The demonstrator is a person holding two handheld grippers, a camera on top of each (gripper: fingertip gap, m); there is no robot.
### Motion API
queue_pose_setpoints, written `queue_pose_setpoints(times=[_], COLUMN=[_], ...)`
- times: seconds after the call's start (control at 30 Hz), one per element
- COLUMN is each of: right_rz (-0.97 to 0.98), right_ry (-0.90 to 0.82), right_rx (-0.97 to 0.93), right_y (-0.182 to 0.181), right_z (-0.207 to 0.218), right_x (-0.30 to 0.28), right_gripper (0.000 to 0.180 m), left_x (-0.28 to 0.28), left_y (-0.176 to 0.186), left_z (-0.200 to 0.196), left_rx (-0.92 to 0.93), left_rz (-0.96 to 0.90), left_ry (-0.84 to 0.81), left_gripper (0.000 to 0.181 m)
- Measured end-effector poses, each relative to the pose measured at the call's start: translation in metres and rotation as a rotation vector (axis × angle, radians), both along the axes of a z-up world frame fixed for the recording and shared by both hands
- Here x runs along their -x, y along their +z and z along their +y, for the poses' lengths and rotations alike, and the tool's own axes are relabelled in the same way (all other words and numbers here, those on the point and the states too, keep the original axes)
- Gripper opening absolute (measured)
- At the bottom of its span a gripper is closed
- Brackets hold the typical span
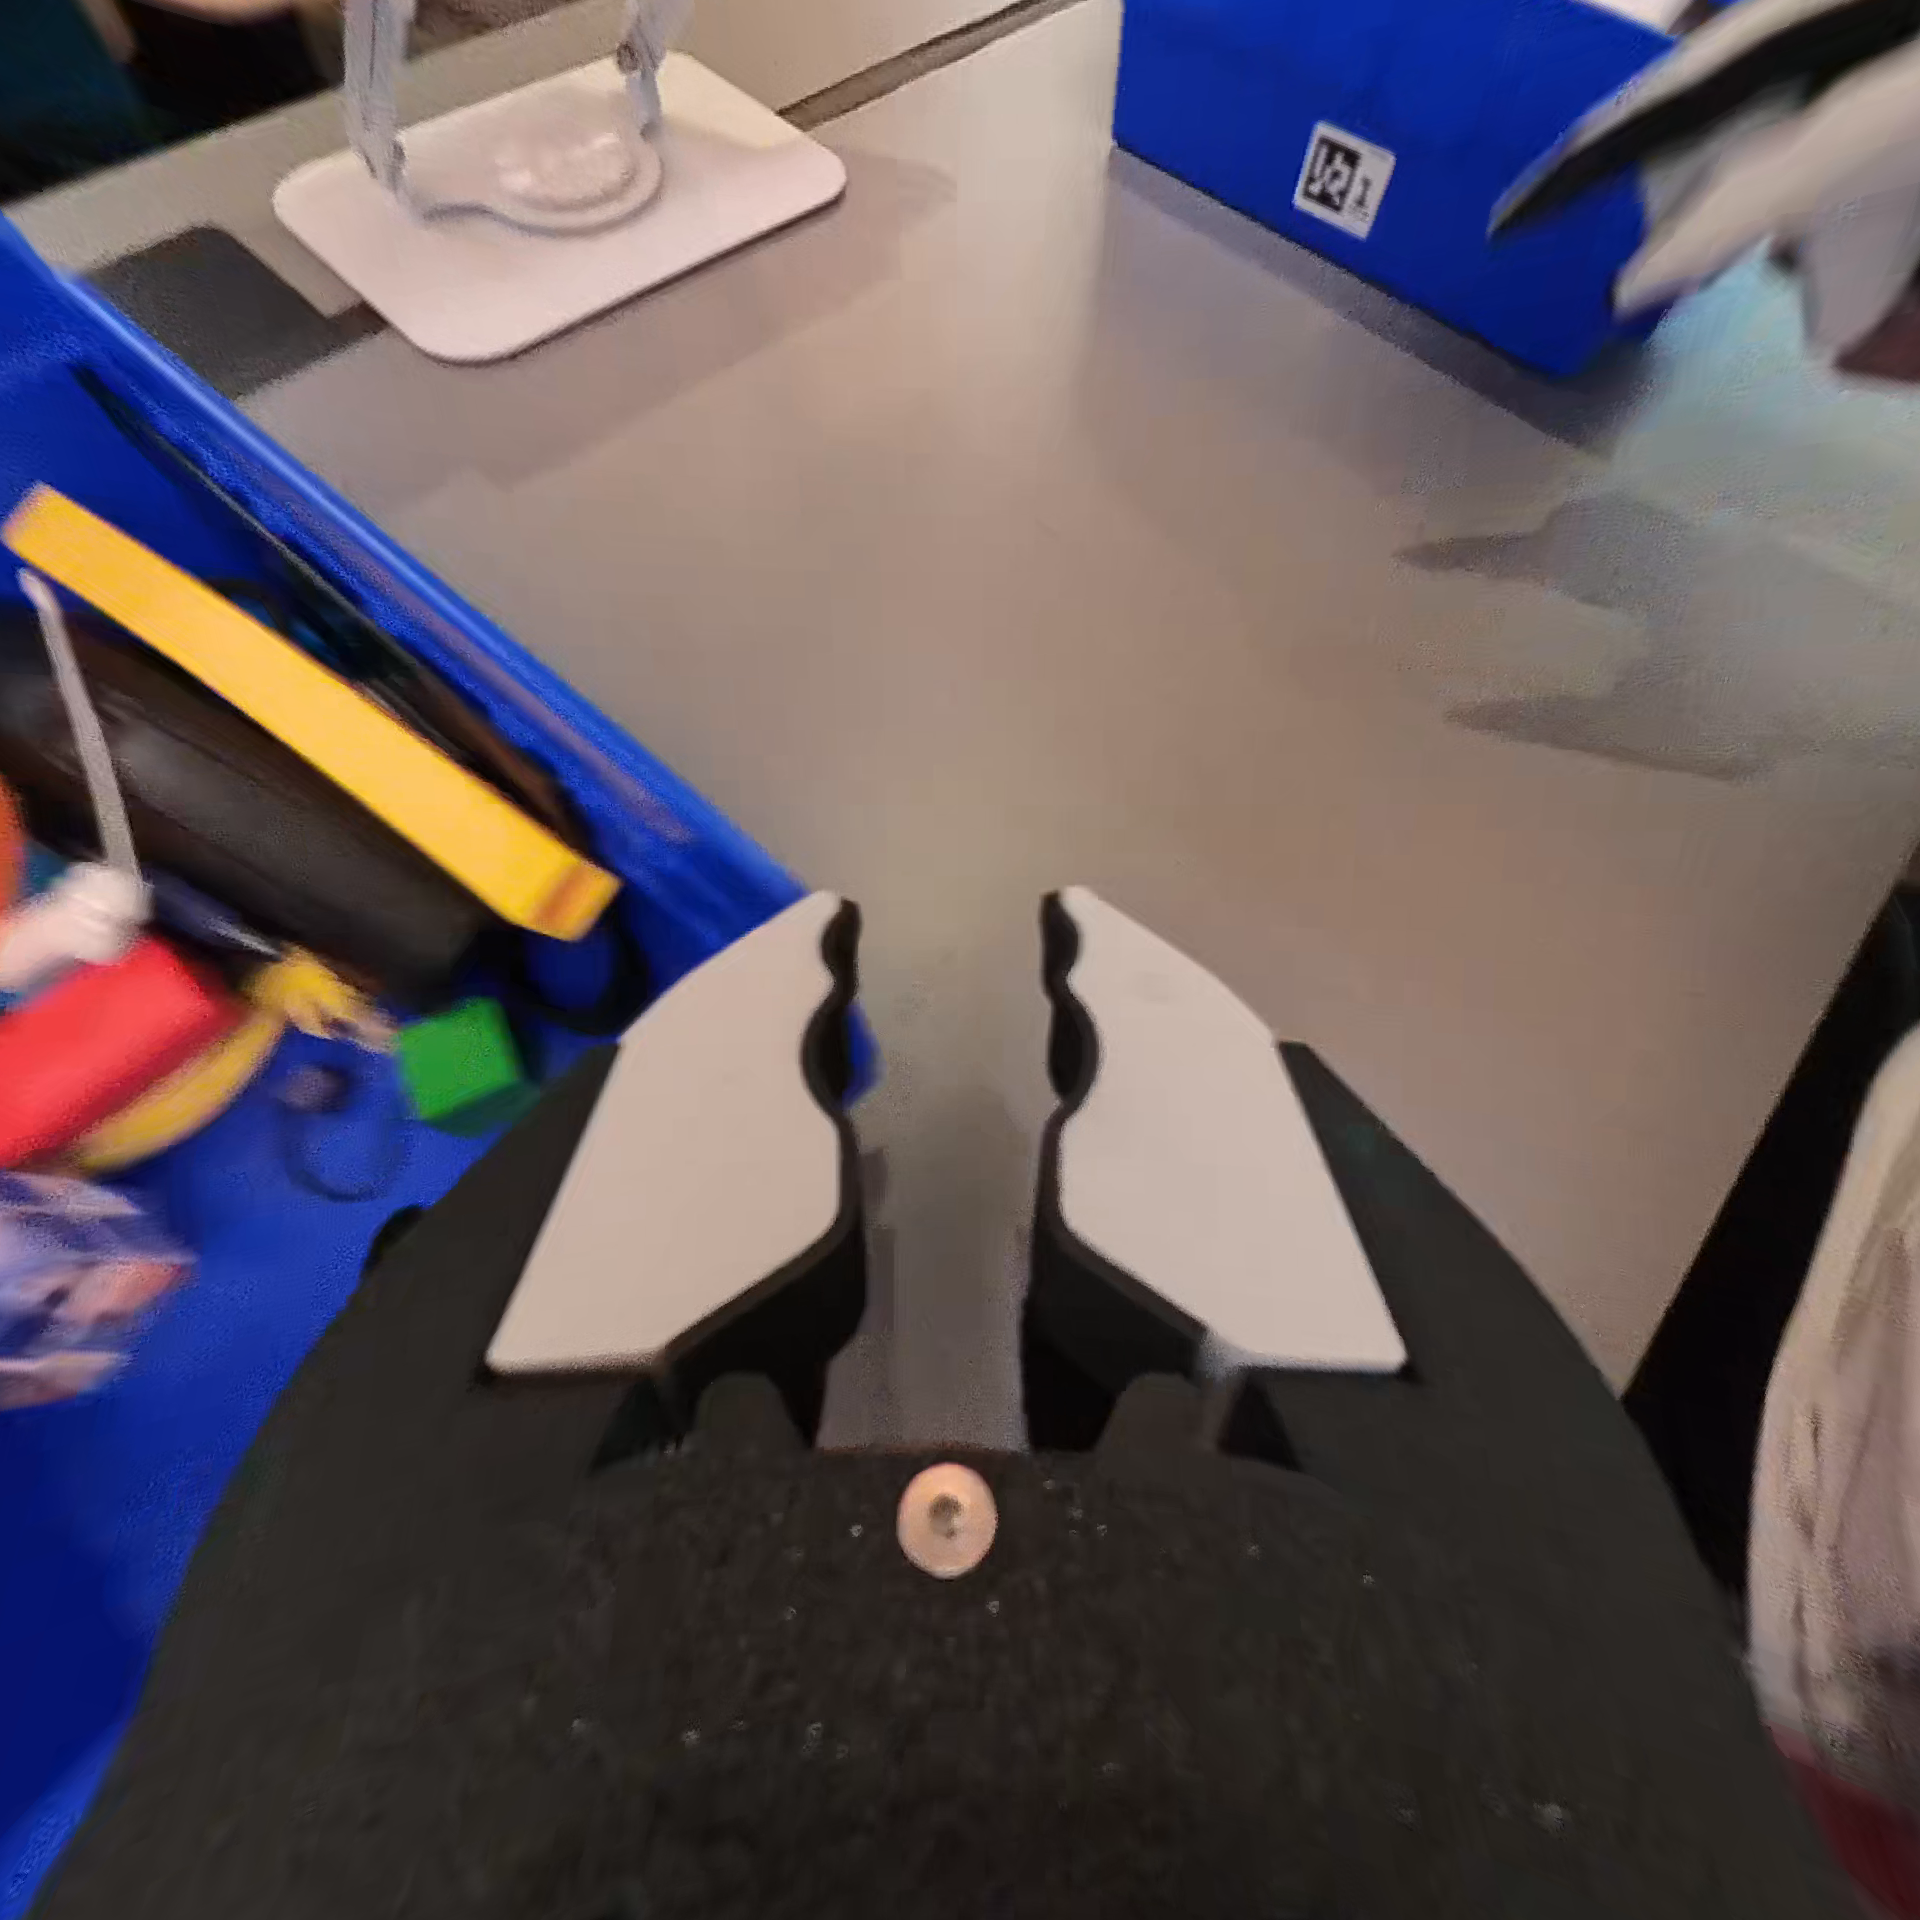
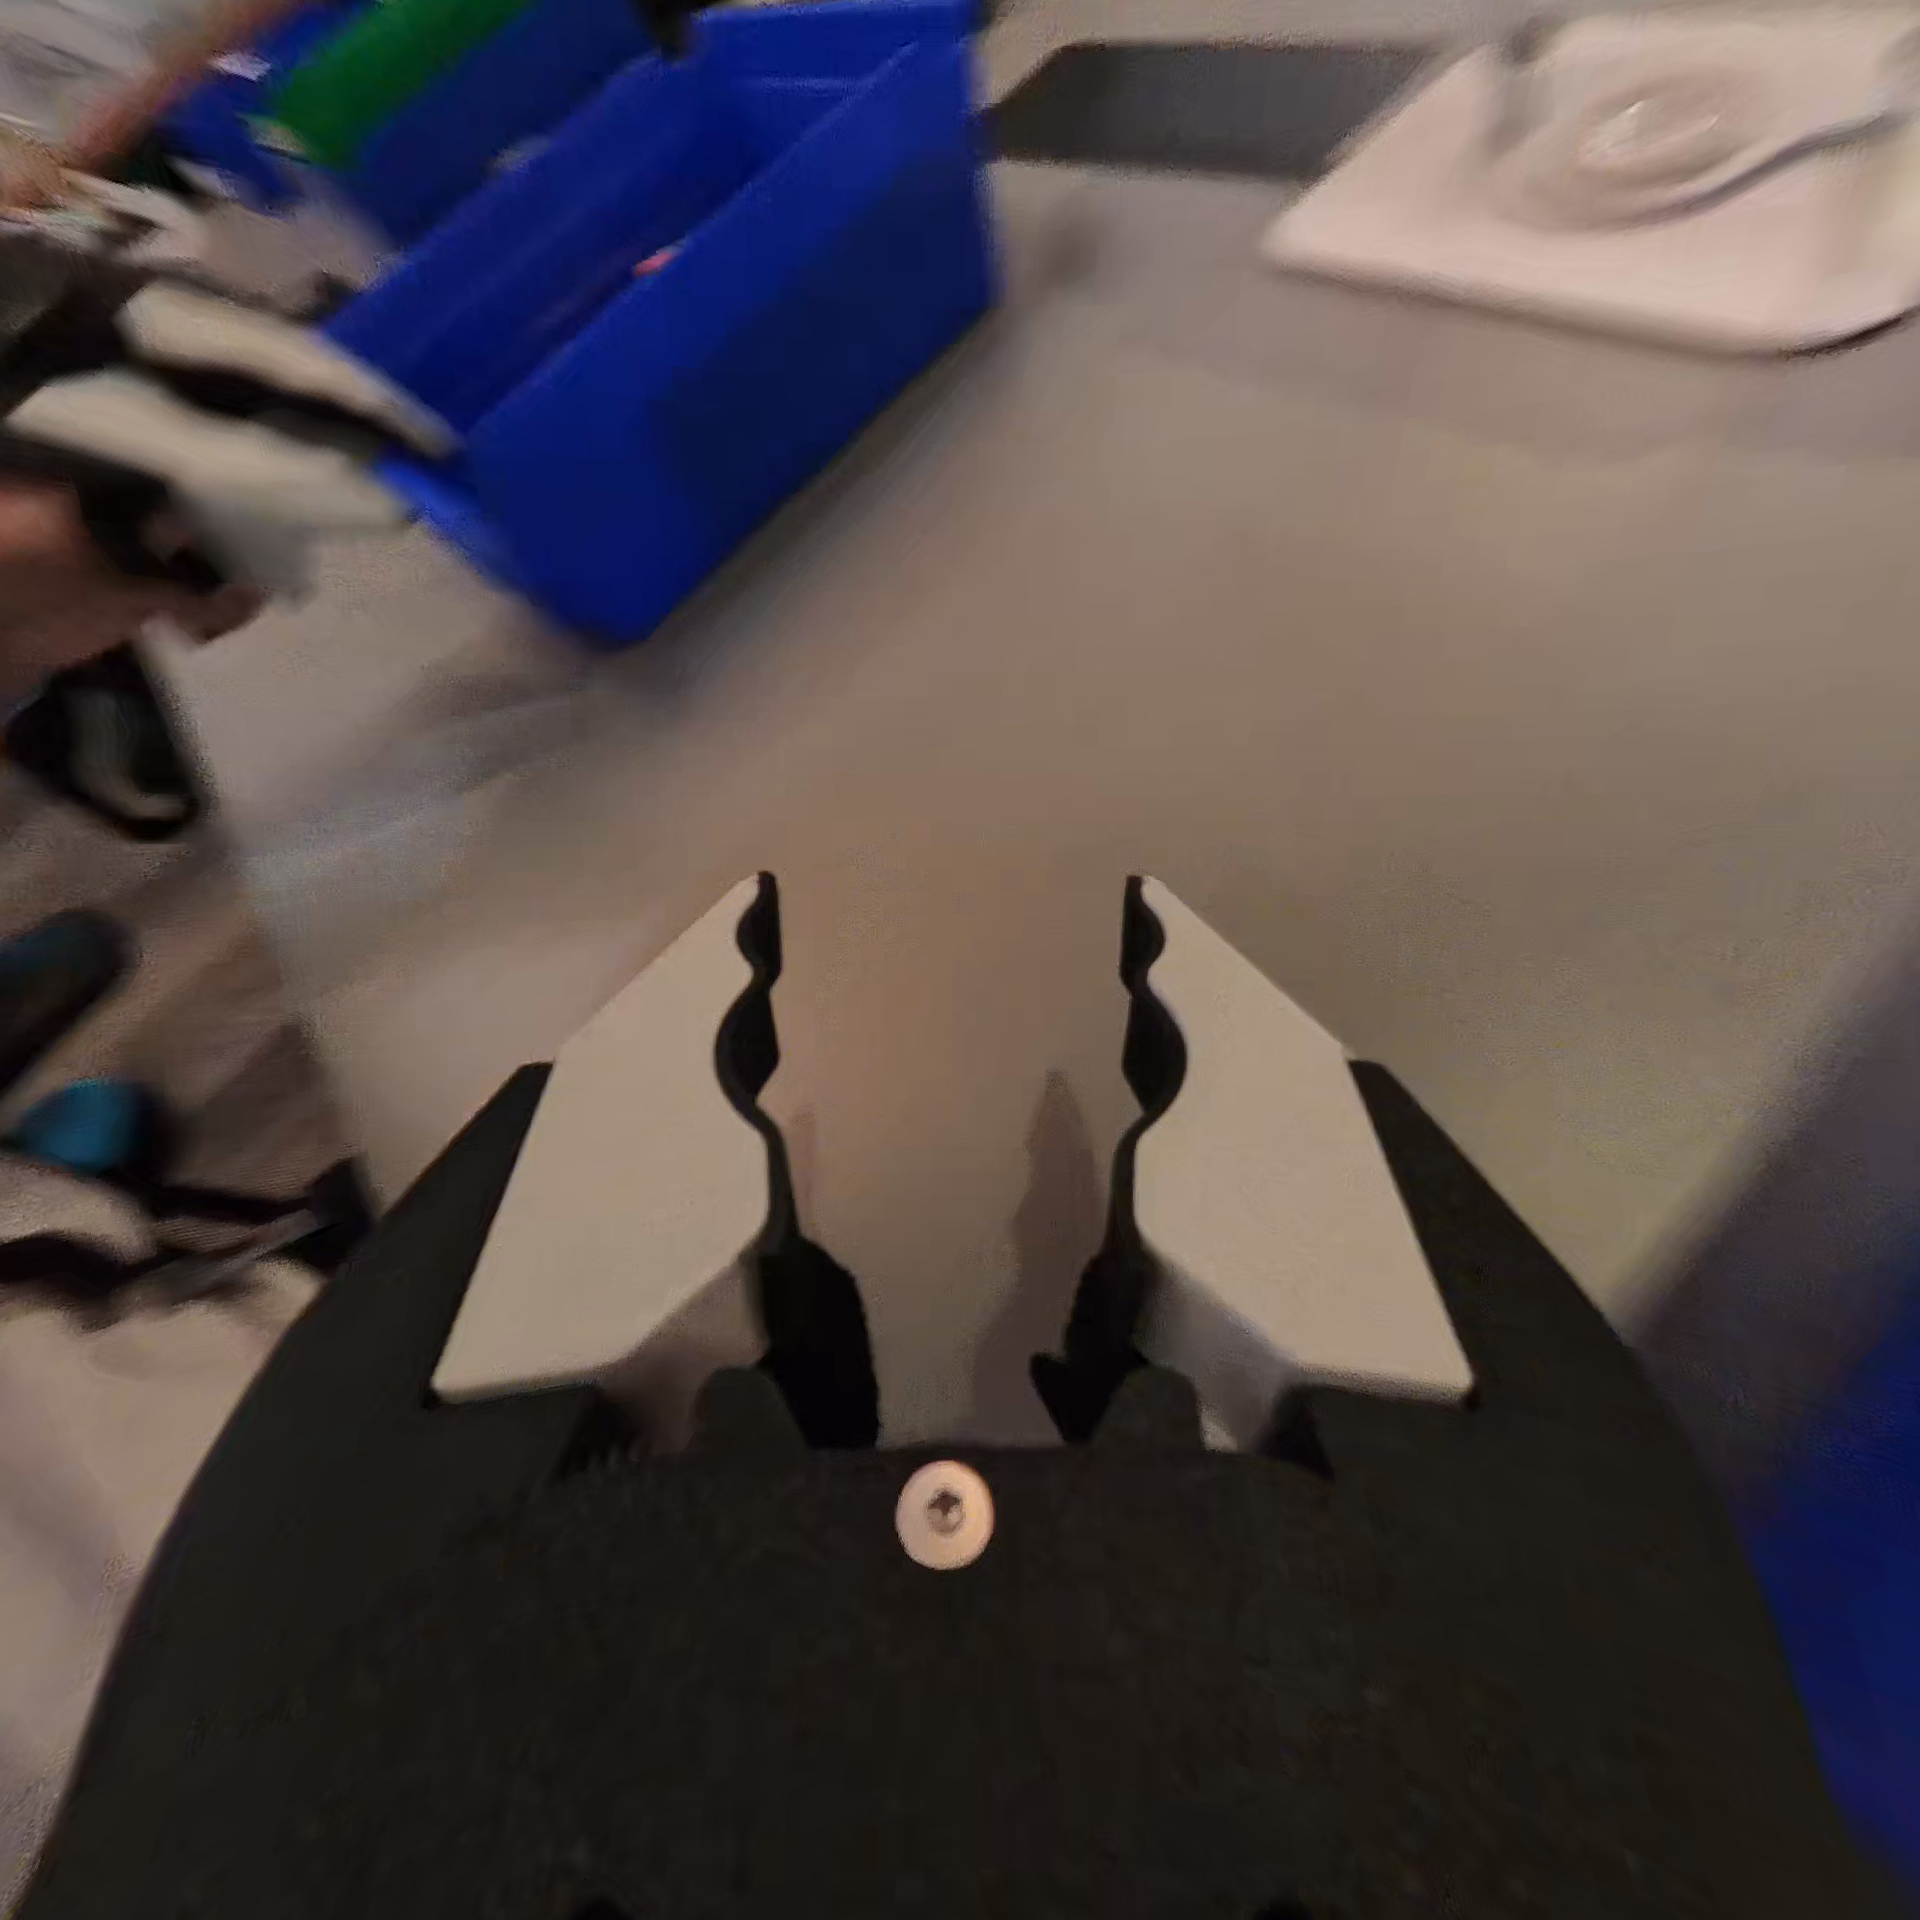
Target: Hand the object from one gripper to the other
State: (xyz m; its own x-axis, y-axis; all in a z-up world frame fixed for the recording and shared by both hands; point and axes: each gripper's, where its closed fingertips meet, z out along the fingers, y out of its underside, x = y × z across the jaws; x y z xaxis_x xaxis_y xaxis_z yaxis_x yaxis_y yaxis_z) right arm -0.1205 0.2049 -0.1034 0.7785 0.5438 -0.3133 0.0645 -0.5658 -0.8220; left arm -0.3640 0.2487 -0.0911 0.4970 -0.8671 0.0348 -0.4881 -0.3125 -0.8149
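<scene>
Both hand-held grippers, left (image 1: 951, 909) and right (image 2: 951, 883), gape apart, gripping nothing.

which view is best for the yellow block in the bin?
Left wrist view. The yellow block lies long and slanted in the blue bin at left, only slightly blurred. The right wrist view shows blurred blue bins but no yellow block I can make out.
</scene>
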Motion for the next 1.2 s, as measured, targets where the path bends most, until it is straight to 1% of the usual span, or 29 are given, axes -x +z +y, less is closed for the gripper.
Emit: queue_pose_setpoints(times=[0.03,0.07,0.1,0.17,0.2,0.27,0.37,0.47,0.53,0.6,0.67,0.73,0.8,0.87,0.93,0.97,1.03,1.1,1.17,1.2], right_rz=[0.074,0.126,0.143,0.144,0.153,0.176,0.247,0.409,0.477,0.454,0.412,0.397,0.383,0.341,0.294,0.275,0.248,0.240,0.255,0.213], right_ry=[0.041,0.084,0.116,0.177,0.222,0.262,0.294,0.339,0.354,0.354,0.357,0.355,0.350,0.346,0.334,0.328,0.315,0.272,0.233,0.223], right_rx=[0.010,-0.003,-0.018,-0.004,0.007,-0.003,0.025,0.091,0.109,0.093,0.064,0.040,0.021,0.007,-0.023,-0.049,-0.125,-0.221,-0.310,-0.377], right_y=[-0.009,-0.016,-0.022,-0.031,-0.030,-0.028,-0.028,-0.020,-0.015,-0.016,-0.018,-0.016,-0.016,-0.019,-0.020,-0.017,-0.007,0.011,0.034,0.044], right_z=[-0.013,-0.023,-0.030,-0.038,-0.042,-0.044,-0.043,-0.051,-0.056,-0.057,-0.056,-0.055,-0.055,-0.056,-0.055,-0.053,-0.046,-0.033,-0.019,-0.013], right_x=[0.024,0.043,0.056,0.072,0.078,0.081,0.080,0.082,0.082,0.079,0.077,0.076,0.077,0.078,0.080,0.082,0.086,0.088,0.093,0.096], right_gripper=[0.066,0.066,0.064,0.064,0.064,0.063,0.059,0.059,0.059,0.059,0.058,0.057,0.057,0.057,0.057,0.057,0.058,0.059,0.062,0.062], left_x=[0.012,0.025,0.036,0.046,0.052,0.066,0.073,0.077,0.078,0.078,0.078,0.075,0.071,0.069,0.065,0.061,0.047,0.031,0.008,-0.008], left_y=[0.009,0.014,0.020,0.029,0.025,0.002,-0.041,-0.063,-0.069,-0.070,-0.067,-0.058,-0.038,-0.011,0.022,0.042,0.089,0.127,0.144,0.144], left_z=[0.012,0.029,0.048,0.078,0.098,0.140,0.171,0.185,0.186,0.187,0.185,0.180,0.178,0.175,0.168,0.162,0.140,0.108,0.075,0.060], left_rx=[-0.002,-0.003,-0.011,-0.011,0.003,0.027,0.110,0.169,0.200,0.206,0.182,0.151,0.130,0.124,0.148,0.169,0.208,0.246,0.317,0.379], left_rz=[0.045,0.113,0.176,0.242,0.288,0.427,0.567,0.644,0.665,0.667,0.684,0.651,0.543,0.372,0.105,-0.072,-0.479,-0.792,-0.975,-1.014], left_ry=[-0.030,-0.041,-0.043,-0.091,-0.083,-0.040,-0.076,-0.072,-0.070,-0.055,-0.053,-0.050,-0.010,0.032,0.070,0.069,-0.003,-0.135,-0.257,-0.298], left_gripper=[0.038,0.053,0.055,0.054,0.053,0.055,0.048,0.040,0.027,0.019,0.018,0.017,0.017,0.017,0.017,0.017,0.016,0.016,0.016,0.016])
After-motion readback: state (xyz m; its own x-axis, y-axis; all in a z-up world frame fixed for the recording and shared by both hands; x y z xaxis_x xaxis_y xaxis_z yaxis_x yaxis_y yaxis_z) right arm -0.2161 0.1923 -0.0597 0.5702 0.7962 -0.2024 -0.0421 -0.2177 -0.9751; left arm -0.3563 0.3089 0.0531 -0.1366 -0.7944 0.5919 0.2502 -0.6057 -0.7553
